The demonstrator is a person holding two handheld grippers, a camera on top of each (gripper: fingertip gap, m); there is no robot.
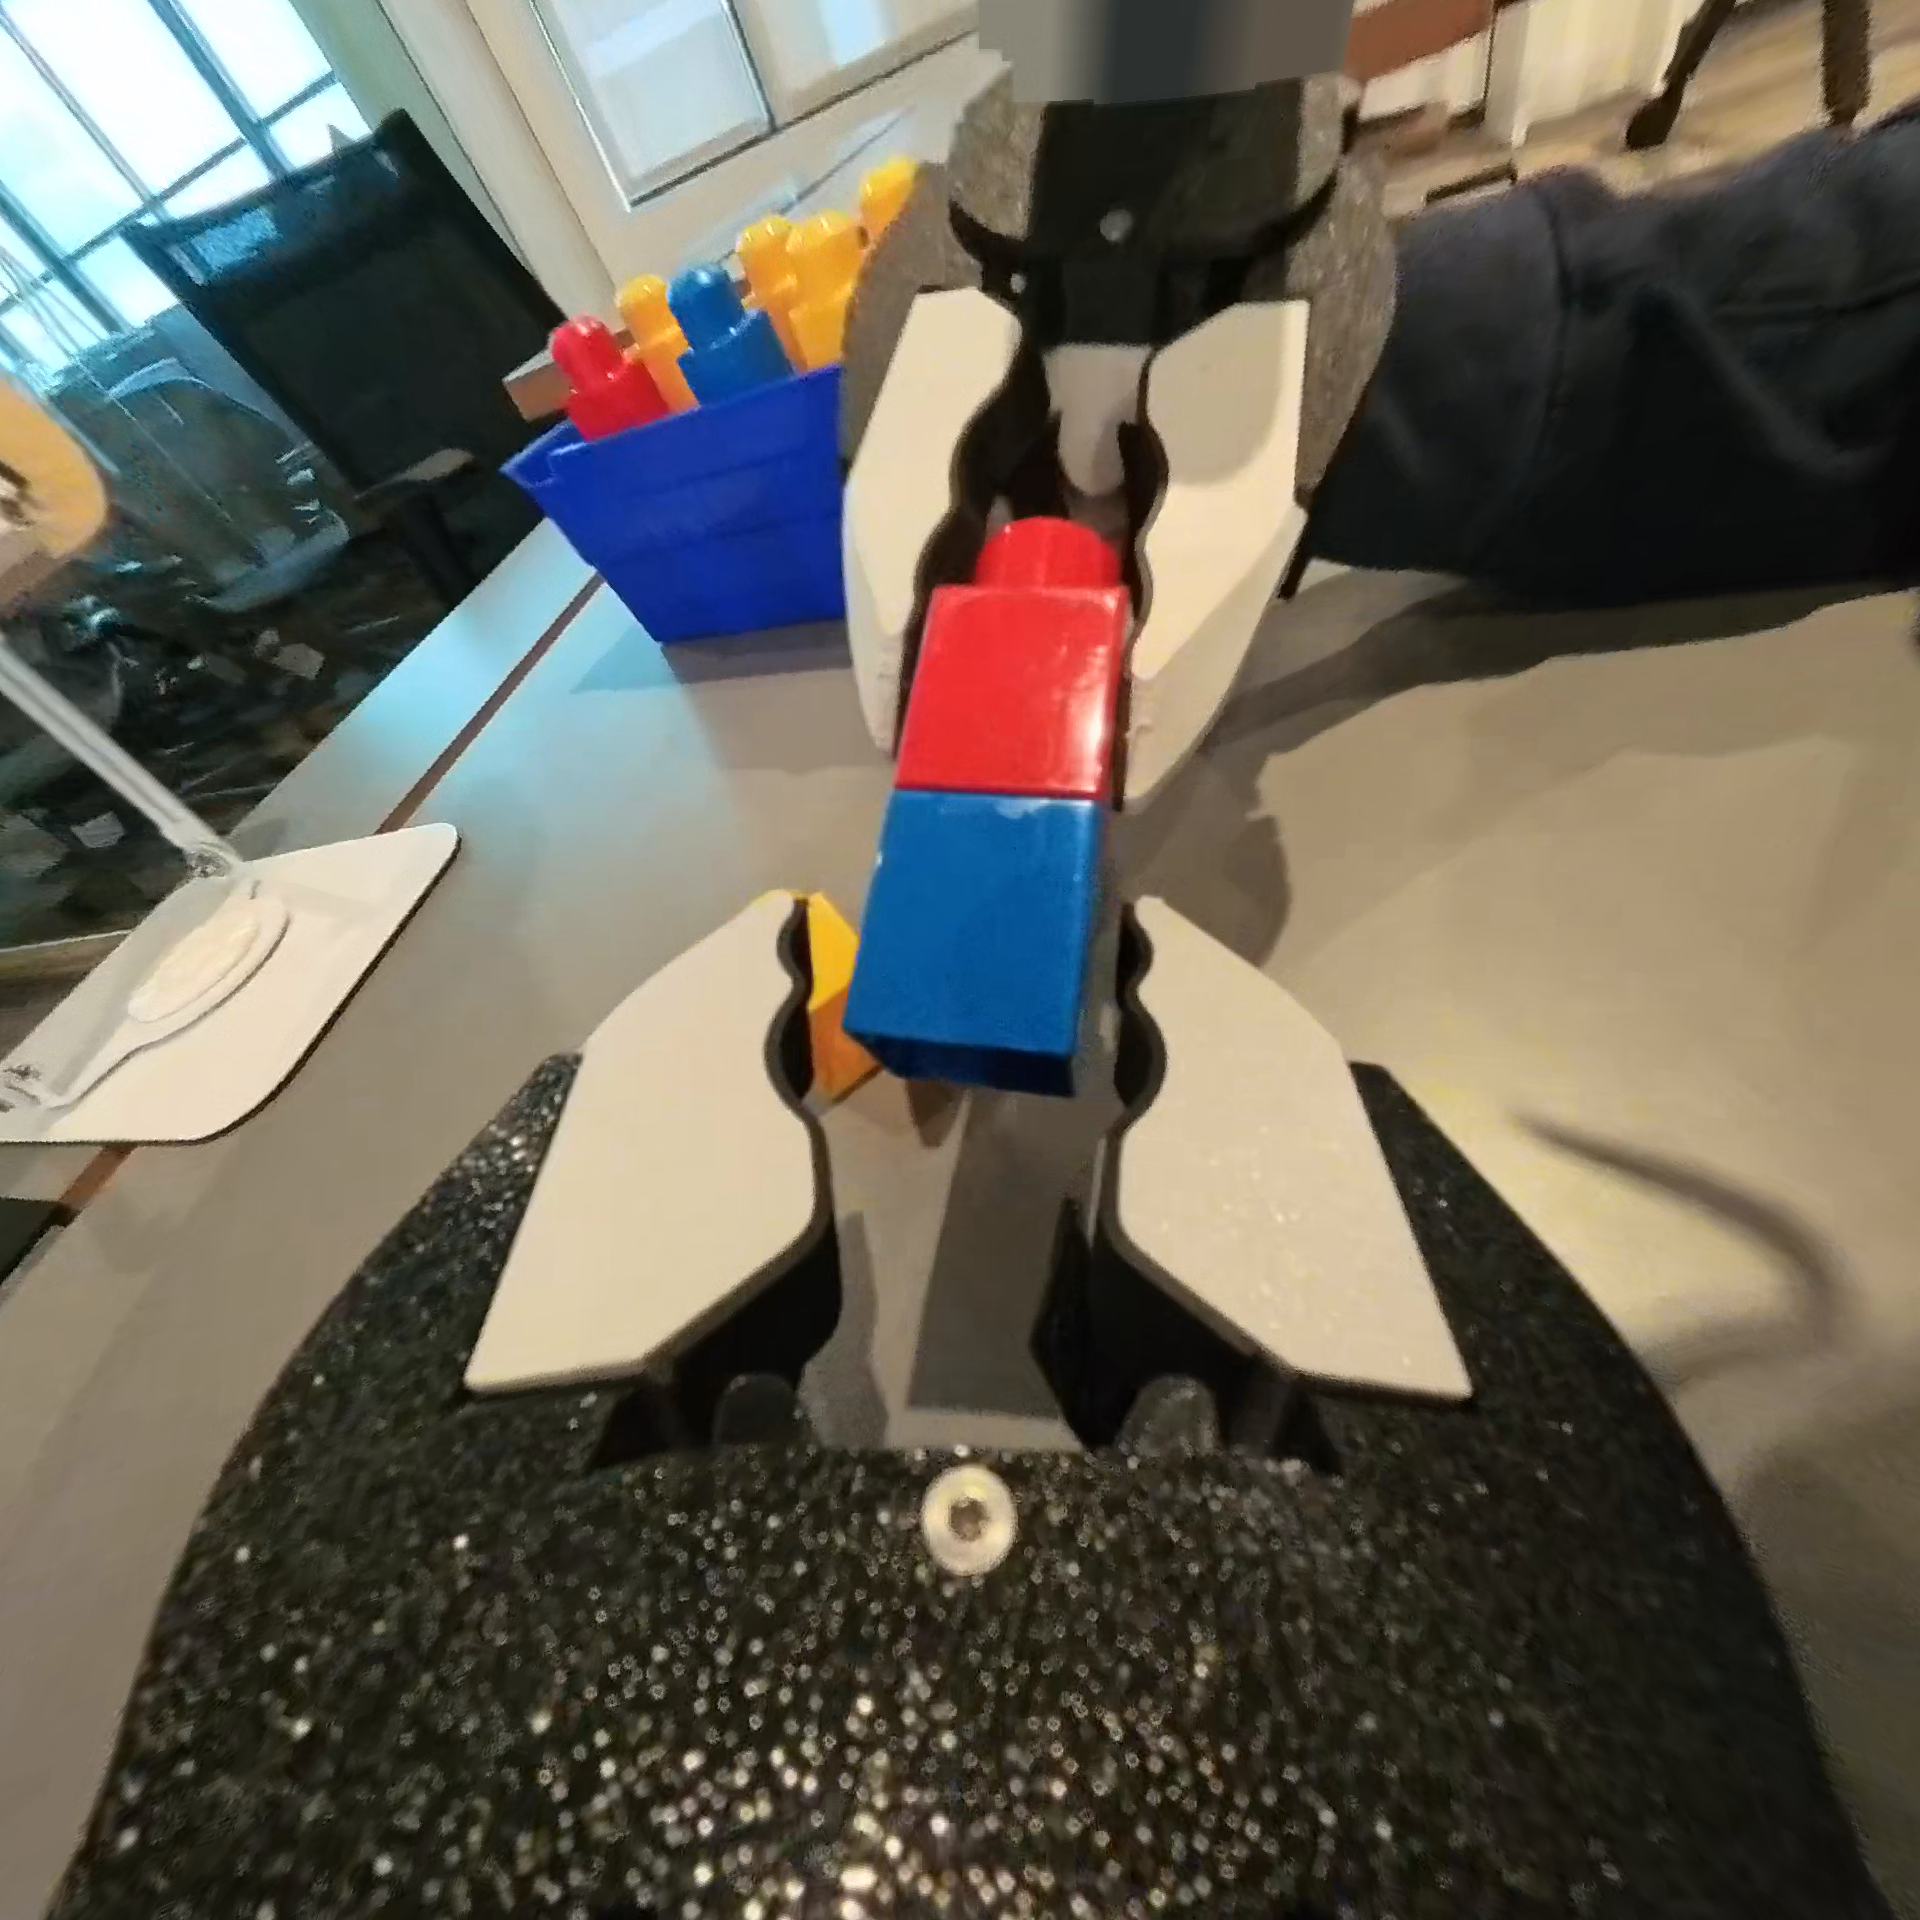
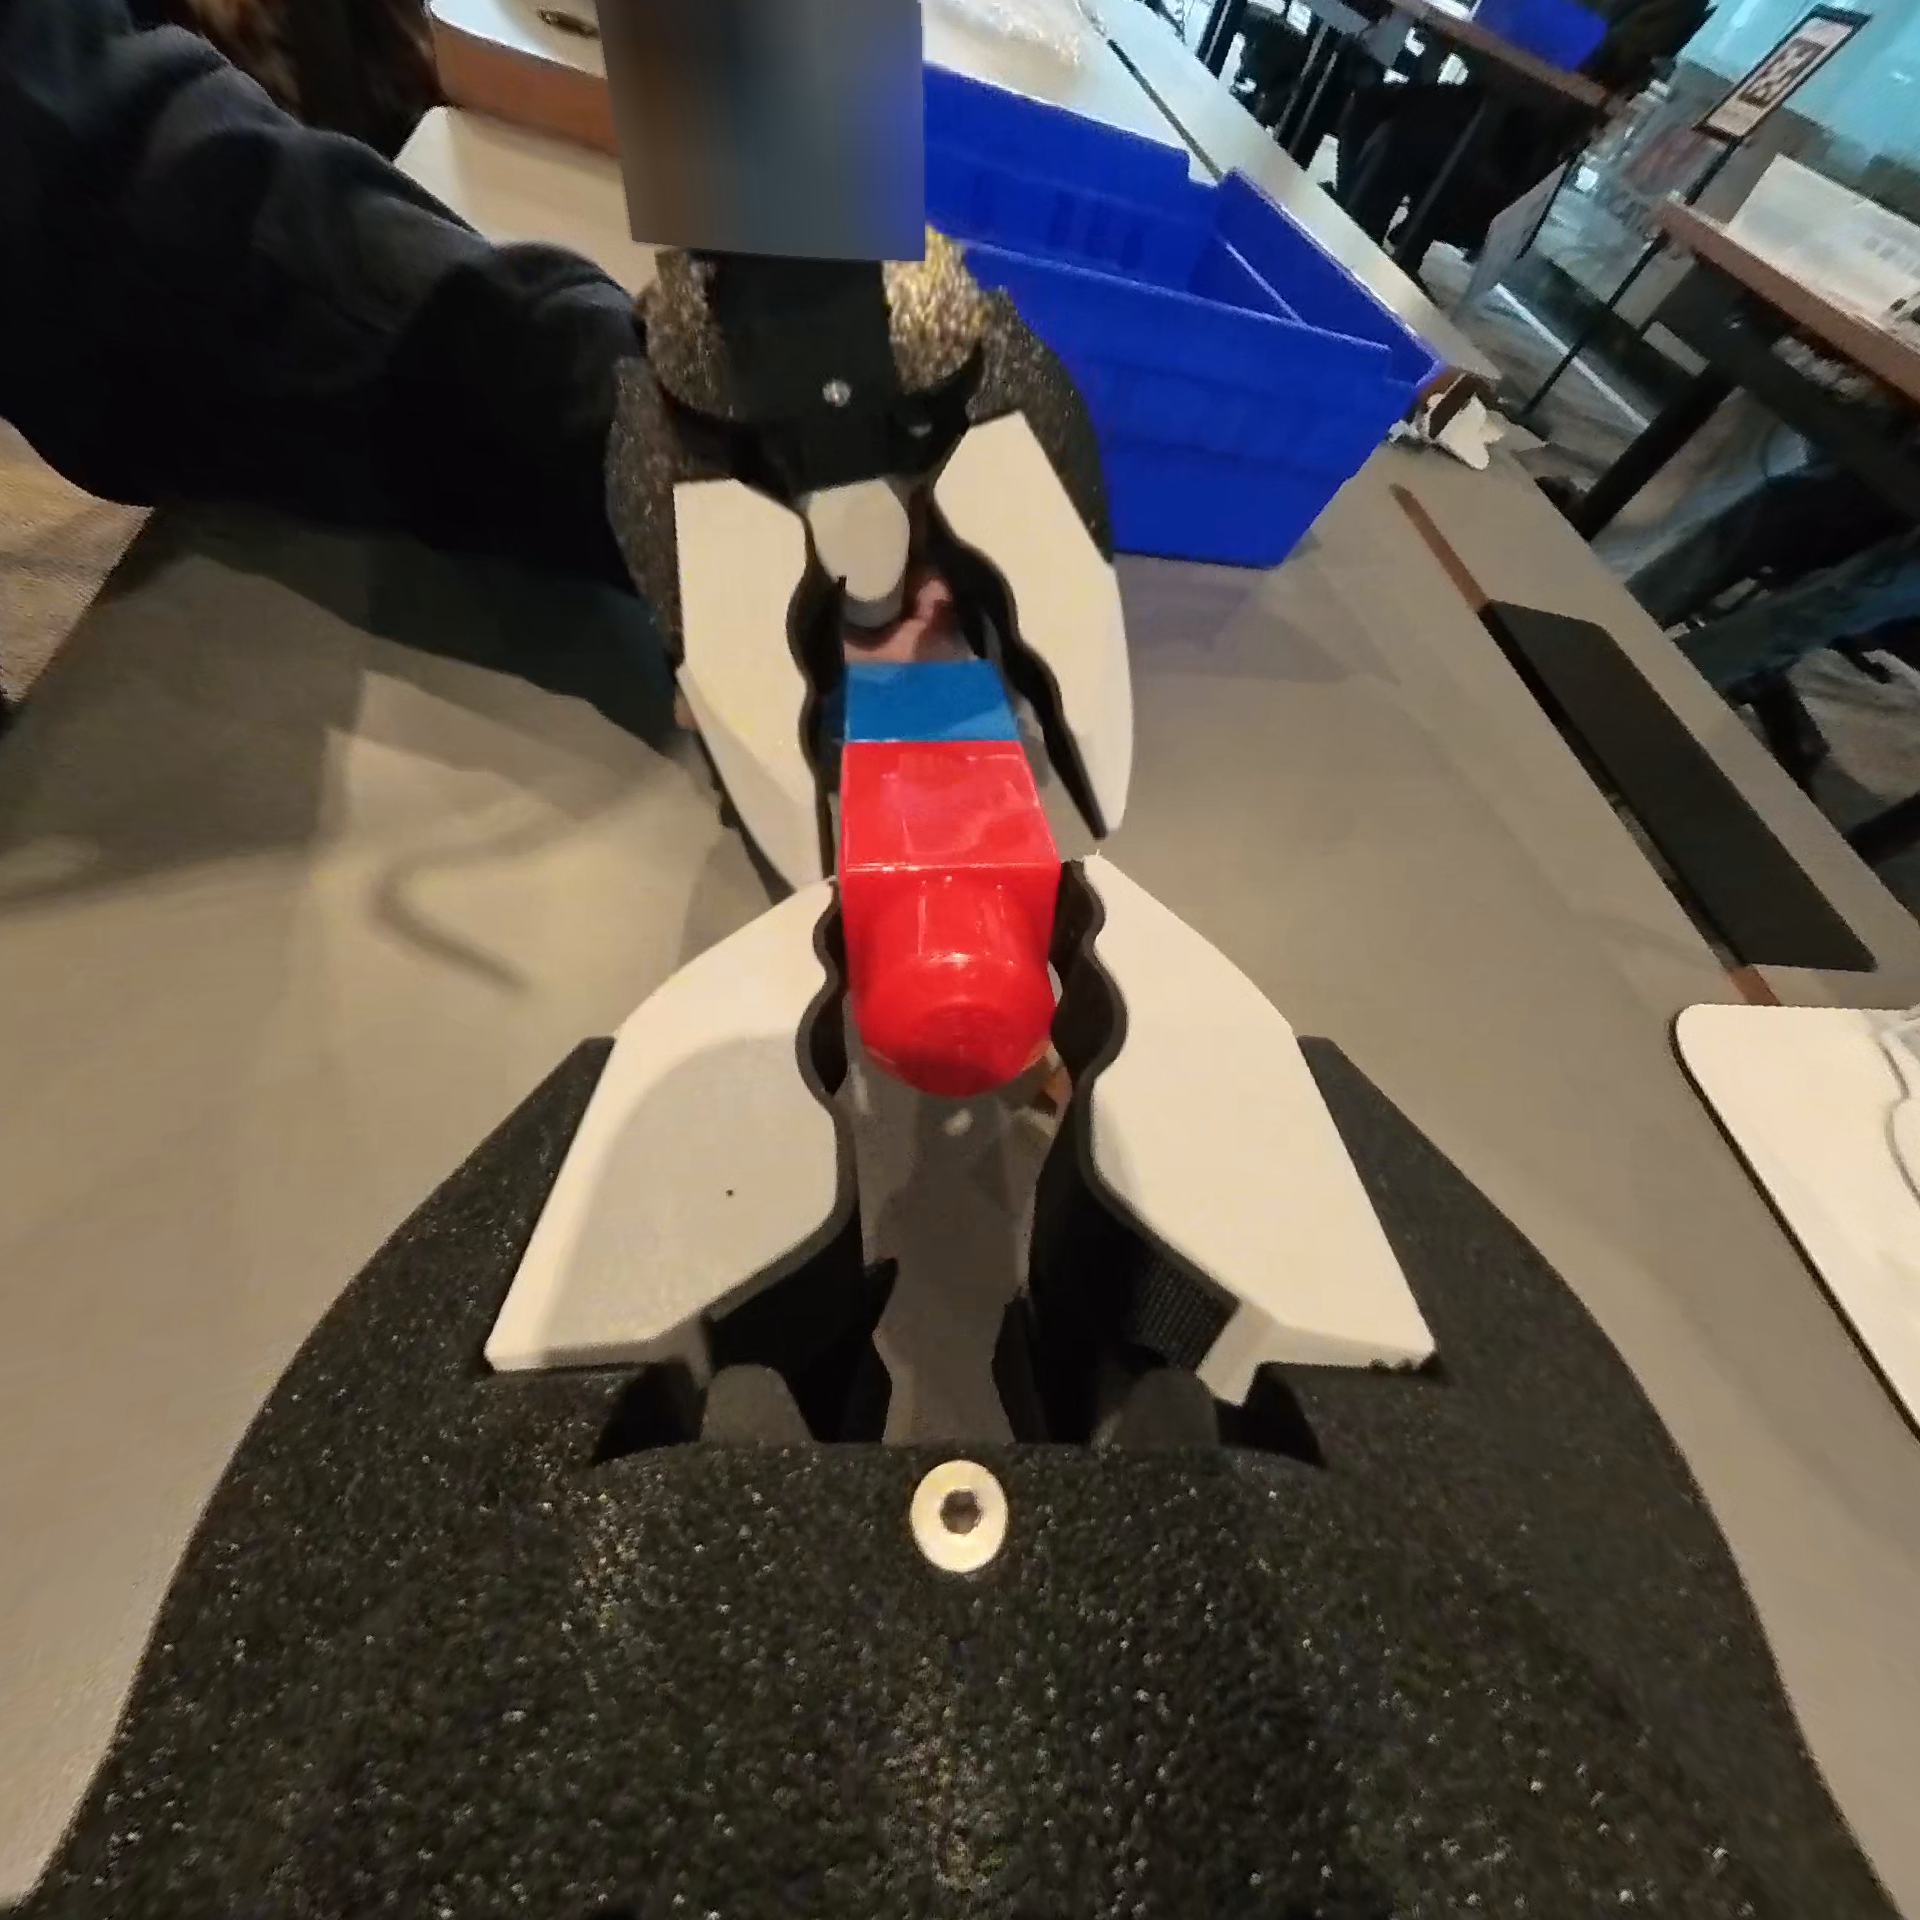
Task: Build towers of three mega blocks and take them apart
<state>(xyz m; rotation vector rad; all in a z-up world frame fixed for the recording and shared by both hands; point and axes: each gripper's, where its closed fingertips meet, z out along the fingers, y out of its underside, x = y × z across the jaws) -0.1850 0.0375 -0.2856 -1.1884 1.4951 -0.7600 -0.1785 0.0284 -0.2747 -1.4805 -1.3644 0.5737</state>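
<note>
Right gripper [image 2: 951, 987]: white fingers narrowed onto the red mega block [image 2: 940, 831], clamping its sides near the stud end, which points back toward this gripper's own camera
Left gripper [image 1: 961, 997]: fingers stand fairly wide either side of the blue mega block [image 1: 977, 925]; a gap shows at the left finger, and contact at the right finger cannot be told, so whether it grips is unclear
Red mega block: pressed end to end onto the blue one, the pair held off the table between the two facing grippers, lying nearly level
Blue mega block: its open hollow end faces the left gripper; in the right wrist view only a short blue stretch [image 2: 928, 704] shows beyond the red one, between the left gripper's fingers
Yellow mega block [image 1: 836, 997]: just behind the left gripper's left finger [image 1: 675, 1122], below and to the left of the blue block, mostly hidden
Blue bin [image 1: 717, 520]: ahead and left of the left gripper, on the table, holding red, blue and yellow blocks that stick up past its rim; behind the left gripper in the right wrist view [image 2: 1226, 343]
Grey table [image 1: 1455, 935]: beneath both grippers
White mat [image 1: 270, 987]: well to the left of the left gripper, near the table edge
Dark sleeve [image 1: 1662, 374]: behind the right gripper, reaching in from the right
</note>
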